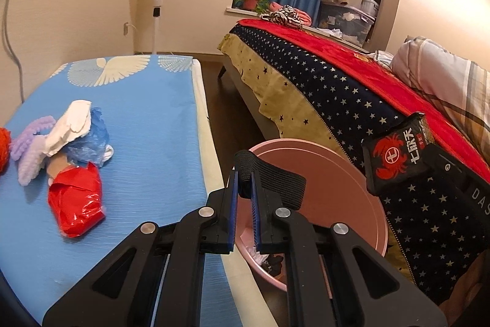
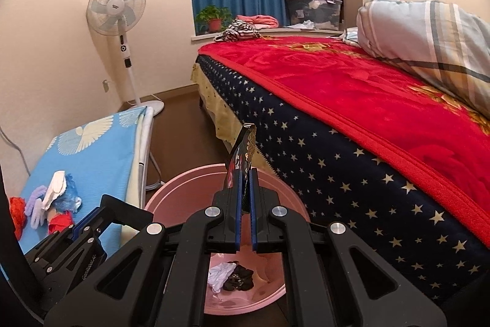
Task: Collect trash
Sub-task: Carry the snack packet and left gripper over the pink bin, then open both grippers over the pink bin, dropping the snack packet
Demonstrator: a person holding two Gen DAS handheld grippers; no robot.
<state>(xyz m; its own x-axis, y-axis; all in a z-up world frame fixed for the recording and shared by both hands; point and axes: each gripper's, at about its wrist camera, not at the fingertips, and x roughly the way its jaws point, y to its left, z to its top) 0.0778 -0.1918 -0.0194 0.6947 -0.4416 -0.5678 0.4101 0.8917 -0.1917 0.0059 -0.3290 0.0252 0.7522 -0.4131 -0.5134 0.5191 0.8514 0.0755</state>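
My left gripper (image 1: 244, 175) is shut on a black elastic strap (image 1: 275, 186), which hangs over the near rim of a pink basin (image 1: 330, 161) on the floor. My right gripper (image 2: 245, 173) is shut on a black snack packet (image 2: 240, 152) with a red crab print, held upright above the same basin (image 2: 171, 189). That packet (image 1: 395, 155) also shows at the right of the left wrist view. Inside the basin lie a crumpled white paper (image 2: 222, 271) and a dark scrap (image 2: 240, 279).
A table with a blue cloth (image 1: 147, 118) stands left of the basin, bearing a red plastic bag (image 1: 76, 204), white paper (image 1: 72, 124), a blue plastic bag (image 1: 93, 140) and purple yarn (image 1: 27, 149). A bed with a red blanket (image 2: 352, 88) borders the right. A standing fan (image 2: 118, 8) is by the wall.
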